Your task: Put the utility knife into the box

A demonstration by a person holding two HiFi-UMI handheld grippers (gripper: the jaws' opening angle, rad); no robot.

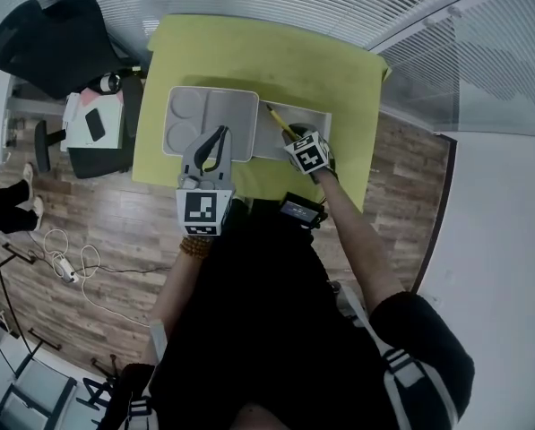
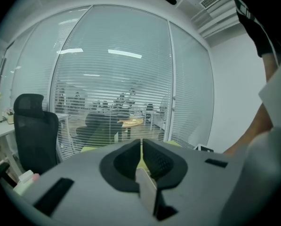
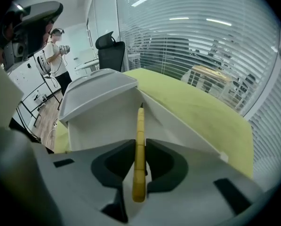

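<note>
A slim yellow utility knife is clamped between the pads of my right gripper, with its tip pointing down into the open white box. In the head view the right gripper holds the knife tilted over the box on the yellow-green table. The box's white lid lies beside it on the left. My left gripper hovers at the lid's near edge. Its jaws are closed together with nothing between them.
A black office chair and a low cart with papers stand left of the table. Cables lie on the wooden floor. Glass walls with blinds run behind the table. A person stands far off to the left.
</note>
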